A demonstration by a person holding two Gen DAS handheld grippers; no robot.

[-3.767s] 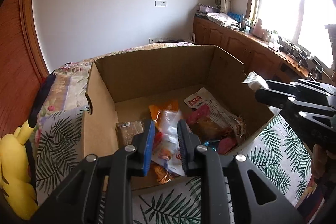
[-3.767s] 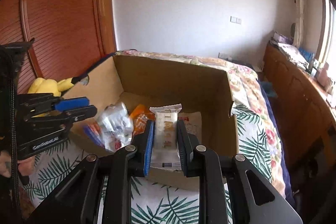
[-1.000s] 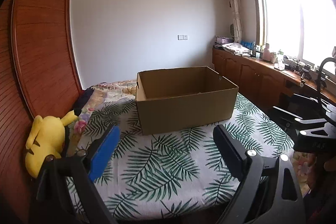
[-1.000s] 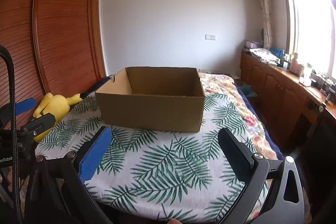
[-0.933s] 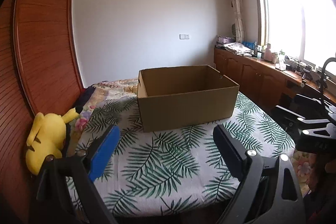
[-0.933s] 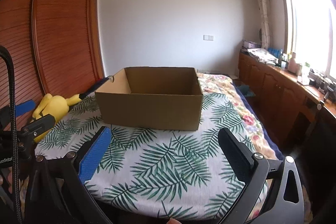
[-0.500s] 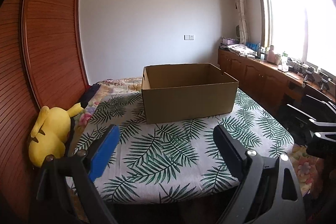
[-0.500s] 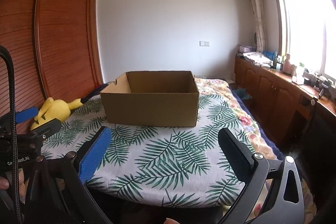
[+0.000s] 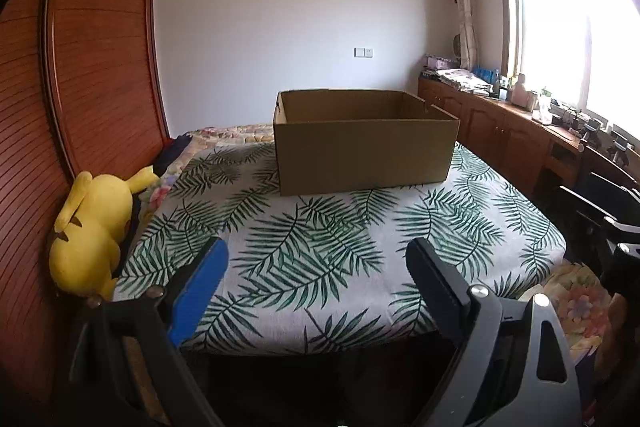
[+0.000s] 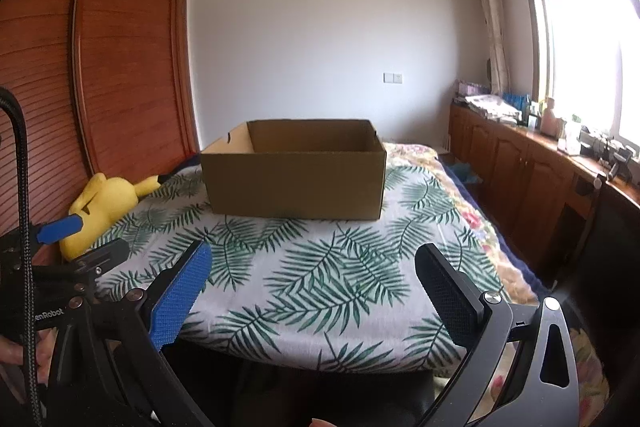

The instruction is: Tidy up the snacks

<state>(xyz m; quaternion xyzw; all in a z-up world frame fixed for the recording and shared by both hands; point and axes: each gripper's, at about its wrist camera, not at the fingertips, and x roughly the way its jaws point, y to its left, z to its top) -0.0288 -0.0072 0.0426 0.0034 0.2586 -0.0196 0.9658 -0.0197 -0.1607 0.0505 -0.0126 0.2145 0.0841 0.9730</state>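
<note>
A brown cardboard box (image 9: 366, 151) (image 10: 294, 187) stands with its top open on the palm-leaf bedspread (image 9: 320, 247) (image 10: 320, 267). Its contents are hidden behind the near wall. My left gripper (image 9: 316, 267) is open and empty, held back beyond the foot of the bed. My right gripper (image 10: 312, 279) is likewise open, nothing between its fingers, and well short of the box. The left gripper (image 10: 68, 247) also shows at the left edge of the right wrist view. No snack lies on the bedspread.
A yellow plush toy (image 9: 92, 231) (image 10: 104, 203) lies at the bed's left edge against the wooden wardrobe (image 9: 80, 87). Wooden cabinets (image 9: 500, 131) with clutter run along the right wall under the window. A hand (image 10: 16, 351) holds the left gripper.
Both grippers, shut on snack packets over the box 3.8 s ago, are open and empty. Over the last second they have drawn back further, so the box looks smaller and farther.
</note>
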